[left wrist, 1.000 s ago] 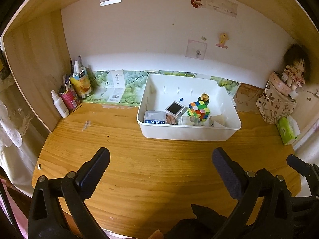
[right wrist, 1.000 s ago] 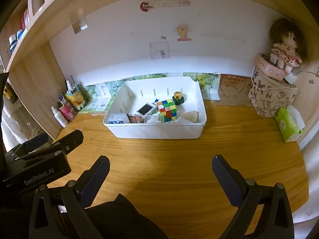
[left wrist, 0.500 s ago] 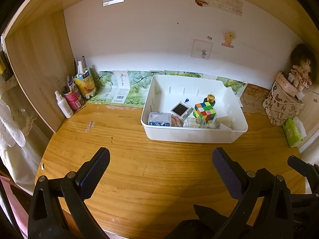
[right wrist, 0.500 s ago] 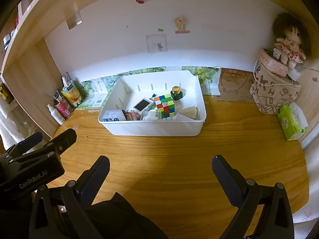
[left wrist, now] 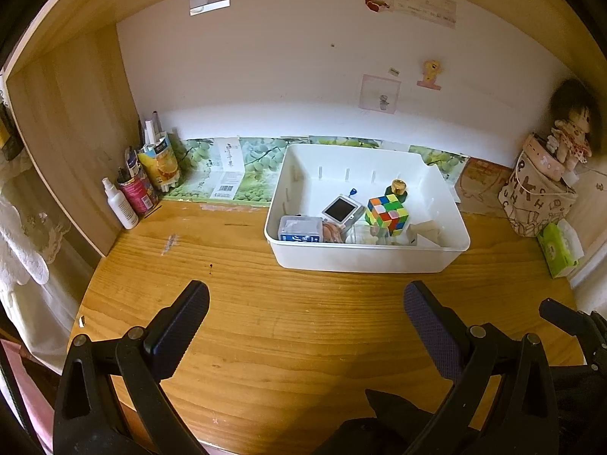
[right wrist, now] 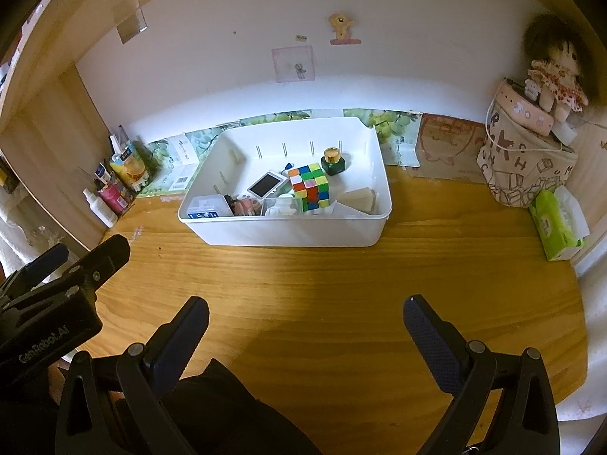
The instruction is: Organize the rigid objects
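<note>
A white bin [left wrist: 364, 256] [right wrist: 288, 233] stands at the back middle of the wooden desk. In it lie a colour cube [left wrist: 387, 214] [right wrist: 308, 186], a small white device with a dark screen [left wrist: 340, 209] [right wrist: 266, 185], a clear box with a blue label [left wrist: 299, 229] [right wrist: 206, 206], a green jar with a gold cap [left wrist: 396, 190] [right wrist: 332, 160] and some pale pieces. My left gripper [left wrist: 305, 313] is open and empty over the bare desk in front of the bin. My right gripper [right wrist: 305, 328] is also open and empty, to its right and well short of the bin.
Bottles and cans [left wrist: 140, 185] stand in the back left corner by the wooden side wall. A printed bag with a doll on it [right wrist: 527, 159] and a green tissue pack [right wrist: 555, 223] stand at the right. The left gripper's body [right wrist: 49, 303] shows in the right wrist view.
Both grippers have drawn back and shifted a little; the bin sits slightly farther right in the left view and farther off. Both stay open and empty.
</note>
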{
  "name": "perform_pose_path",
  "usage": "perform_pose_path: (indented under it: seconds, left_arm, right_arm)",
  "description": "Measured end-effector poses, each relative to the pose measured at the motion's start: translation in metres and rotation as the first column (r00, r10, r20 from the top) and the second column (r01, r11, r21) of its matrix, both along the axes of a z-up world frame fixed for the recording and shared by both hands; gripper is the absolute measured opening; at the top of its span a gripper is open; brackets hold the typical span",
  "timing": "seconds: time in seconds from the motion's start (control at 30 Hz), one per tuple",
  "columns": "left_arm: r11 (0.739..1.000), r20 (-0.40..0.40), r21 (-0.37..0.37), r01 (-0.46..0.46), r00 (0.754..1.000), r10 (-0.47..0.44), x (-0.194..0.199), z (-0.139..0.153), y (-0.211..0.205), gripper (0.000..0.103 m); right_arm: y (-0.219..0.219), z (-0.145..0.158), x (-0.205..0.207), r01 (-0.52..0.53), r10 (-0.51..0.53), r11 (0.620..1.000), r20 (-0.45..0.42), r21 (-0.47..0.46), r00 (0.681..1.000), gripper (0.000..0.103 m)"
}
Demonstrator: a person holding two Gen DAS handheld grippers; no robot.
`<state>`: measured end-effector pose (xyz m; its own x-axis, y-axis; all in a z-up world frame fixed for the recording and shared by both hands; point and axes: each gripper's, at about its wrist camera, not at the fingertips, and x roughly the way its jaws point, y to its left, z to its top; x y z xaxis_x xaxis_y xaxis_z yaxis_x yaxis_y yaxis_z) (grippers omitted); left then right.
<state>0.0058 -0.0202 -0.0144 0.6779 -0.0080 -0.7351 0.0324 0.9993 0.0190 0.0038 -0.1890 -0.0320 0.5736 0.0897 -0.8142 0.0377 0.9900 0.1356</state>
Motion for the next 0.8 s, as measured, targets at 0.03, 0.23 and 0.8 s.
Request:
perform_pose_path:
  seconds: [0.03, 0.23, 0.8]
  left_arm:
    - [1.0, 0.001, 0.001, 0.0, 1.0, 0.0, -0.0001, -0.0001, -0.0005, 0.102]
    - [1.0, 0.002, 0.003, 0.003, 1.0, -0.003, -0.0002, -0.0002, -0.0011, 0.102]
    - [1.0, 0.001, 0.002, 0.0, 1.0, 0.0, 0.0, 0.0008, 0.0007, 0.102]
  right_arm:
    - [0.0004, -0.0002, 0.0004, 0.0, 0.0, 1.0, -0.002, -0.001, 1.0, 0.103]
    - [0.0009, -0.0029, 0.0009, 0.004, -0.004, 1.0, -0.014, 0.001, 1.0, 0.103]
    - [0.0042, -0.0053, 0.0018, -0.003, 0.003, 1.0, -0.028, -0.006, 1.0, 0.103]
